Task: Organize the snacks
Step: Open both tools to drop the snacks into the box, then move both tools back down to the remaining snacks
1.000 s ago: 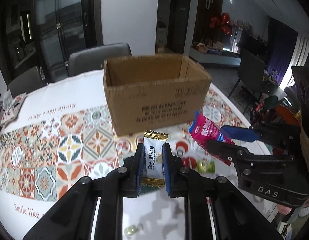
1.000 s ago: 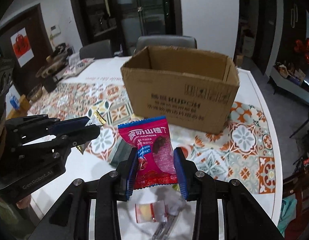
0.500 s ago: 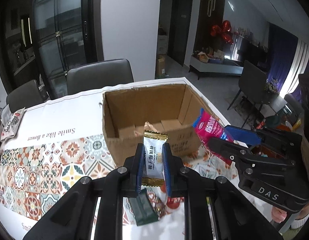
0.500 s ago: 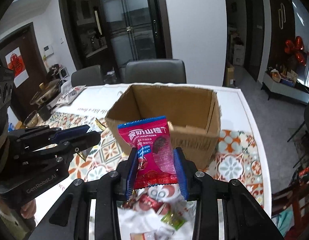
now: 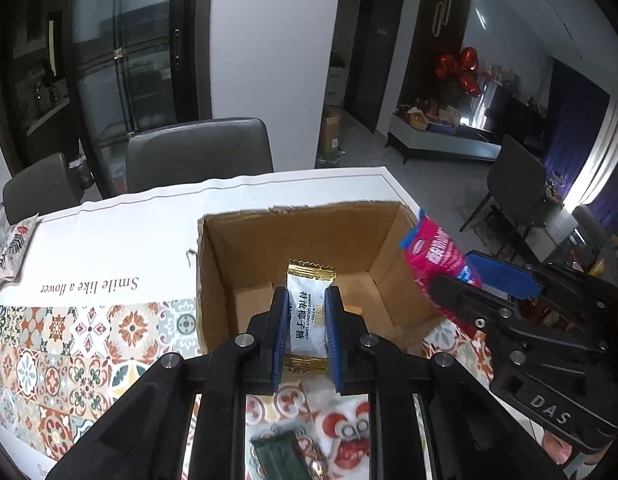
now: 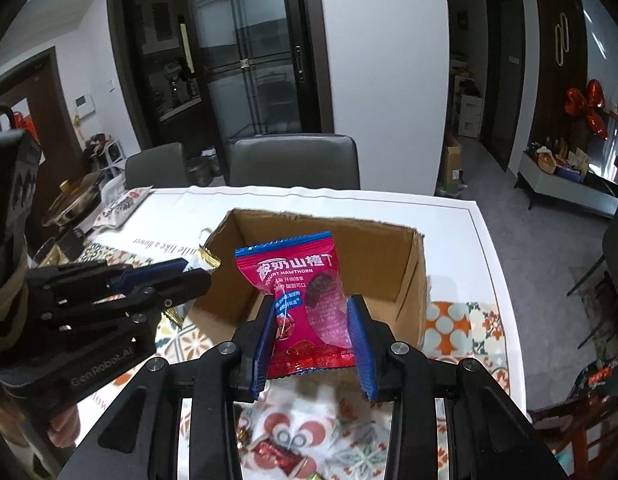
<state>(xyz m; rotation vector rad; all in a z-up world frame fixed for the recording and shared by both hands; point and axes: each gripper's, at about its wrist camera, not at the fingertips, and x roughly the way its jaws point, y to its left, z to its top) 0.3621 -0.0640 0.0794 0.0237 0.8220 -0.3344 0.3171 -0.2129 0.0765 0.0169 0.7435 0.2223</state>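
Note:
An open cardboard box (image 5: 245,268) (image 6: 413,280) stands on the patterned tablecloth. My left gripper (image 5: 307,334) is shut on a white coconut candy with gold ends (image 5: 309,308), held over the box's near edge. My right gripper (image 6: 311,344) is shut on a pink yogurt hawthorn packet (image 6: 303,300), also hovering at the box's near wall. In the left wrist view the pink packet (image 5: 433,248) and the right gripper (image 5: 469,280) show at the right. In the right wrist view the left gripper (image 6: 189,276) shows at the left, a gold candy end (image 6: 209,258) sticking out.
Loose snacks lie on the tablecloth below the grippers: a dark green wrapper (image 5: 277,456) and a red wrapper (image 6: 277,454). Grey chairs (image 5: 197,152) stand behind the table. A pot (image 6: 75,200) and a printed pouch (image 6: 123,206) sit at the far left.
Both grippers have risen and moved forward with their snacks, from in front of the box to over its near edge. The box interior has come into view.

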